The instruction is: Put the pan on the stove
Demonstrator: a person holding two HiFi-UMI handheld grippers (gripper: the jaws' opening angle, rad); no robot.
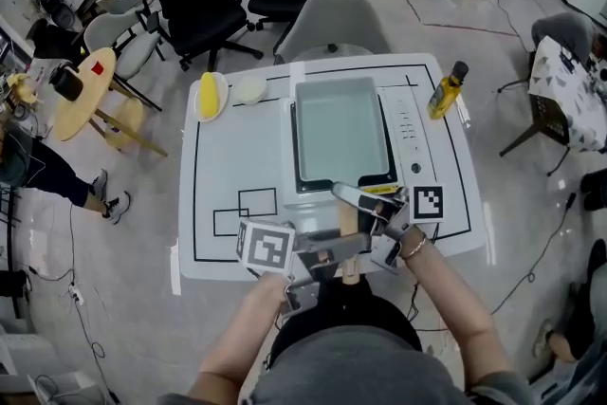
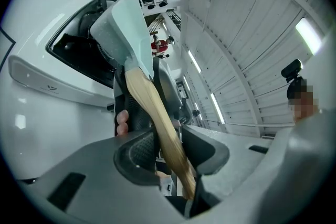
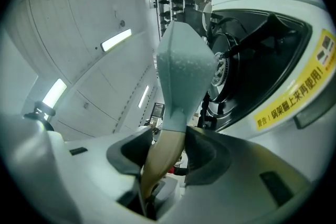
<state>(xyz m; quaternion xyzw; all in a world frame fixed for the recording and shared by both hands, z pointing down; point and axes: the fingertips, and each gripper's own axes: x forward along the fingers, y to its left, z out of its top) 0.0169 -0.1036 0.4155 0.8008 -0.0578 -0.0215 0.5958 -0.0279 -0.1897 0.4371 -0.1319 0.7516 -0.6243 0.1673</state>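
Observation:
A pale green rectangular pan (image 1: 340, 130) lies over the white gas stove (image 1: 410, 123) in the middle of the table; I cannot tell whether it rests on the burner. Its wooden handle (image 1: 349, 225) points toward me. My left gripper (image 1: 327, 249) is shut on the handle's near end, and my right gripper (image 1: 368, 206) is shut on it closer to the pan. In the left gripper view the handle (image 2: 160, 126) runs between the jaws of the left gripper (image 2: 169, 148) up to the pan (image 2: 126, 29). In the right gripper view the right gripper (image 3: 167, 152) clamps the handle (image 3: 160, 162) below the pan (image 3: 184, 65).
A plate with a yellow item (image 1: 209, 96) and a white dish (image 1: 249, 89) sit at the table's far left. An oil bottle (image 1: 446, 90) stands at the far right. Black outlined boxes (image 1: 245, 209) mark the near left. A grey chair (image 1: 332, 24) stands behind the table.

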